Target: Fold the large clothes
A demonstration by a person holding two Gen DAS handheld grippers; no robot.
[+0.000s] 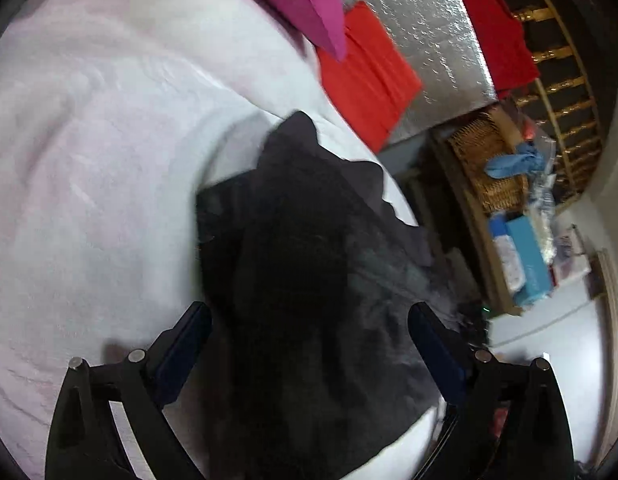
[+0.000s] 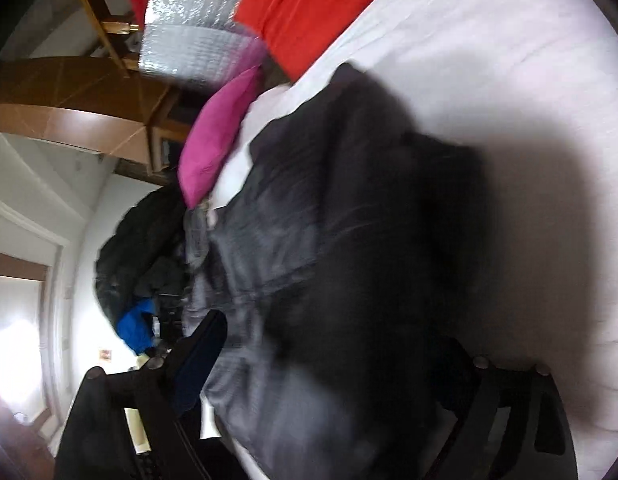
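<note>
Dark garment (image 1: 309, 264) blurs beneath both spread tools (image 1: 309, 320) (image 2: 329, 340), right fingertip hidden.

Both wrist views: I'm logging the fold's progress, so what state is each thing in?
Dark garment: bunched and creased on the white bedding, not folded flat.
Left gripper: open, garment between its fingers.
Right gripper: open over the garment.
Magenta pillow: lying at the bed's edge.

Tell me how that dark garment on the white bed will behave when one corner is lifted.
The dark garment will probably flop and drape, since it already lies in soft folds and creases. Its faint sheen in the right wrist view hints at smooth fabric that may slip. It spreads wide over the white bed, so one corner will likely drag the rest.
</note>
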